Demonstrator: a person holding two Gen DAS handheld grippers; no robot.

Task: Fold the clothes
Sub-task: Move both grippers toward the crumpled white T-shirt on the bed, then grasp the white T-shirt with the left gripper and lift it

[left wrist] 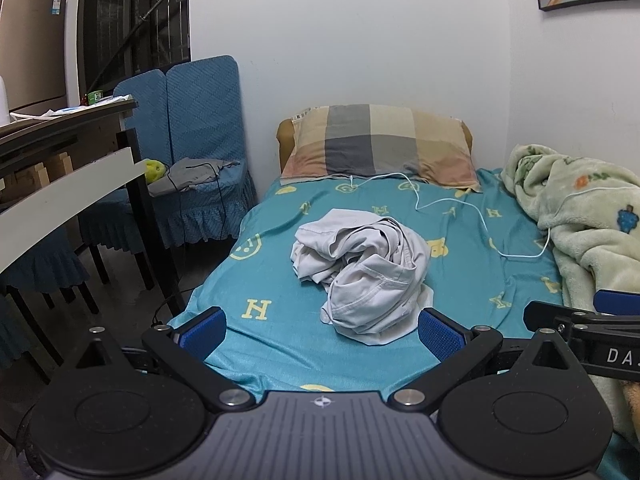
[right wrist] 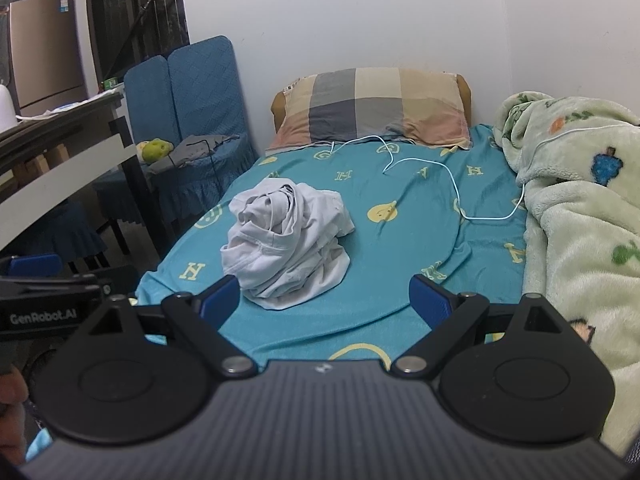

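While both claws hang over the near end of the bed (left wrist: 256, 276), a pale grey garment (left wrist: 360, 276) lies bunched in a loose heap on the teal sheet, roughly midway across the mattress and well short of the checked pillow (left wrist: 376, 140). No fold line shows in it: seams and a hem twist over one another, and which part is the collar or a sleeve I cannot tell. As it lies, the garment is not folded.

The left claw (left wrist: 322, 328) stands wide apart, its blue pads to either side of the heap's near edge and holding nothing. The right claw (right wrist: 326, 296) is likewise spread and empty, with the heap just ahead of its left pad. Each claw shows at the margin of the other's view, so they sit side by side.

Judging from this, the step in hand is the approach to the heap, before any grasp. The next move calls for finding two separate edges of the cloth, pinching one in each claw, and lifting and spreading so the garment opens flat on the sheet. The tangle may drag up in one lump if the pinch takes several layers.

A white cable (right wrist: 456, 188) trails from the pillow toward the fleece blanket (right wrist: 576, 220) on the right; it lies apart from the garment but within the area a spread would need.
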